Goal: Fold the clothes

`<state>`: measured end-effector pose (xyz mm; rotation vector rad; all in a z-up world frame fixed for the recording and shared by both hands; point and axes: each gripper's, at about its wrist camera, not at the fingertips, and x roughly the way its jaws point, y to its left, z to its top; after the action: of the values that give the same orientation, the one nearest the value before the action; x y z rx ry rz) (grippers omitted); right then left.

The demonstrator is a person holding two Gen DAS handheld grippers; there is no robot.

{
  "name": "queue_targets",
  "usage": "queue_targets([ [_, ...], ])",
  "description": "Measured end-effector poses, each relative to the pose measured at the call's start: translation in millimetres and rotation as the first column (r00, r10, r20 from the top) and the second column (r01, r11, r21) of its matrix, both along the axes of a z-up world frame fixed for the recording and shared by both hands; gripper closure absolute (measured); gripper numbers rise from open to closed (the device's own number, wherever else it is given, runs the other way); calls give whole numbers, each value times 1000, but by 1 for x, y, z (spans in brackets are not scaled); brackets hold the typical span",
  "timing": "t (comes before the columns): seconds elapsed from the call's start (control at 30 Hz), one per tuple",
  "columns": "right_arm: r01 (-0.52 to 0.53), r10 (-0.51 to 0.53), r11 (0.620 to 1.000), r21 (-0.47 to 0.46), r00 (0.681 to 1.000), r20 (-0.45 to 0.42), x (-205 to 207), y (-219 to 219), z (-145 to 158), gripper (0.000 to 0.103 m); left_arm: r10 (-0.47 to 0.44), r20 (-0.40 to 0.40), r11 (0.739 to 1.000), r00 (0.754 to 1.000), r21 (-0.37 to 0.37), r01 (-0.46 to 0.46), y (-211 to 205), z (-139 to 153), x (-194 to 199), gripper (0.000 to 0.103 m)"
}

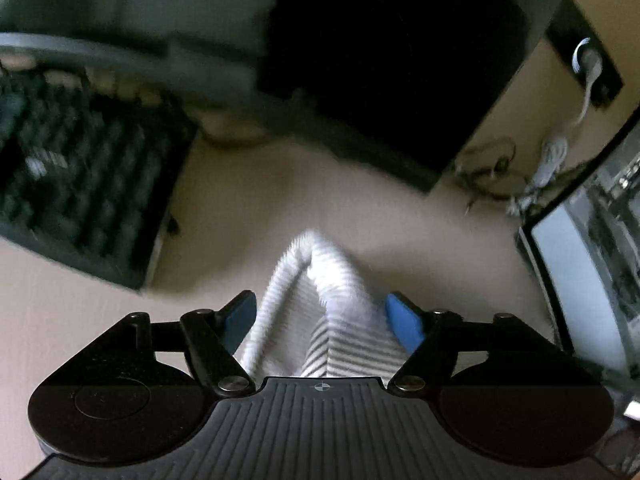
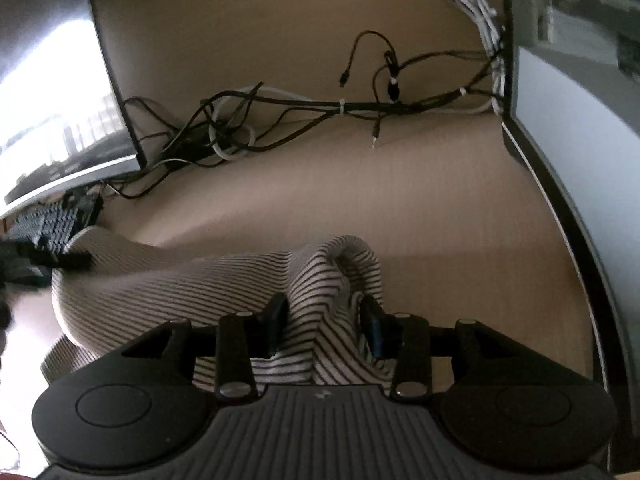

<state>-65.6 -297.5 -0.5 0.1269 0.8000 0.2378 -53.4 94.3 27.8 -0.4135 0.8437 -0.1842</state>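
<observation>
— Judging by the folds, how will the striped garment (image 1: 320,320) handle?

— Soft, light and limp, I'd say; best pinched at a bunched edge. On the desk (image 1: 248,208), the left gripper (image 1: 320,320) stands wide, a raised ridge between its pads, the right pad touching it. The right gripper (image 2: 324,326) is narrower, fabric bunched between its pads; whether it pinches, I cannot tell.

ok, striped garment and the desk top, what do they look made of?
Striped garment: looks like soft ribbed knit, matte, cotton-like; fine ridges show and it slumps in loose folds. Desk top: pale tan, smooth, faintly lined; probably wood-look laminate, though real wood can't be ruled out.
</observation>
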Motion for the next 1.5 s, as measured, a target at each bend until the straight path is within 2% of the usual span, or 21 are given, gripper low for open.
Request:
queue_targets([
  [0.1, 13, -12, 1000, -27, 1000, 18, -1, 3, 4, 62, -43, 40, 999, 998, 6, 43, -3, 16, -9, 23],
  [0.23, -12, 32, 990, -144, 990, 134, -13, 16, 26, 60, -55, -17, 998, 998, 32, 55, -3, 3, -26, 22],
  [0.3, -87, 121, 981, -172, 973, 198, -22, 28, 41, 58, -39, -49, 999, 998, 15, 40, 2, -6, -35, 22],
  [0.37, -189, 234, 960, -208, 947, 220, -27, 47, 47, 53, -28, -85, 1000, 996, 9, 29, 5, -16, -43, 22],
  [0.47, -355, 419, 891, -282, 883, 212, -30, 86, 41, 51, -32, -123, 999, 992, 31, 36, 2, -30, -54, 21],
  [0.63, -541, 652, 718, -438, 744, 149, -35, 151, 18, 49, -26, -122, 998, 992, 60, 33, -1, -35, -61, 21],
  [0.7, -571, 691, 676, -466, 712, 129, -32, 165, 14, 41, -20, -118, 998, 993, 58, 27, -1, -35, -62, 21],
  [0.83, -603, 746, 604, -522, 659, 102, -24, 183, 6, 40, -14, -109, 998, 994, 55, 20, 0, -34, -63, 21],
  [0.87, -609, 754, 593, -527, 650, 98, -22, 186, 4, 42, -13, -108, 998, 994, 54, 19, -1, -35, -62, 21],
  [0.9, -611, 758, 587, -530, 645, 96, -20, 189, 3, 57, -14, -109, 998, 994, 54, 20, -1, -36, -62, 21],
  [0.97, -594, 741, 611, -524, 661, 115, -16, 192, 4, 65, -18, -110, 998, 994, 59, 25, -2, -36, -61, 21],
  [1.0, -568, 712, 647, -508, 689, 135, -10, 191, 7, 68, -23, -109, 998, 994, 64, 30, -3, -36, -62, 21],
  [1.1, -487, 585, 774, -405, 794, 165, 14, 186, 17, 69, -35, -107, 996, 994, 74, 43, -3, -36, -63, 20],
  [1.17, -485, 560, 799, -355, 815, 147, 20, 184, 16, 69, -39, -107, 997, 993, 66, 46, -3, -36, -62, 18],
  [1.23, -528, 595, 770, -359, 797, 104, 13, 190, 4, 65, -42, -113, 997, 993, 53, 48, 0, -35, -60, 18],
  [1.33, -537, 633, 734, -416, 763, 132, -4, 194, -9, 55, -12, -123, 1000, 992, 24, 15, 9, -30, -56, 22],
  [1.4, -540, 629, 744, -394, 764, 142, -8, 189, -5, 52, 4, -93, 1000, 996, 16, -2, 15, -17, -52, 24],
  [1.5, -531, 598, 782, -326, 787, 153, -8, 171, 14, 52, -13, -7, 1000, 1000, 28, 13, 14, 10, -40, 28],
])
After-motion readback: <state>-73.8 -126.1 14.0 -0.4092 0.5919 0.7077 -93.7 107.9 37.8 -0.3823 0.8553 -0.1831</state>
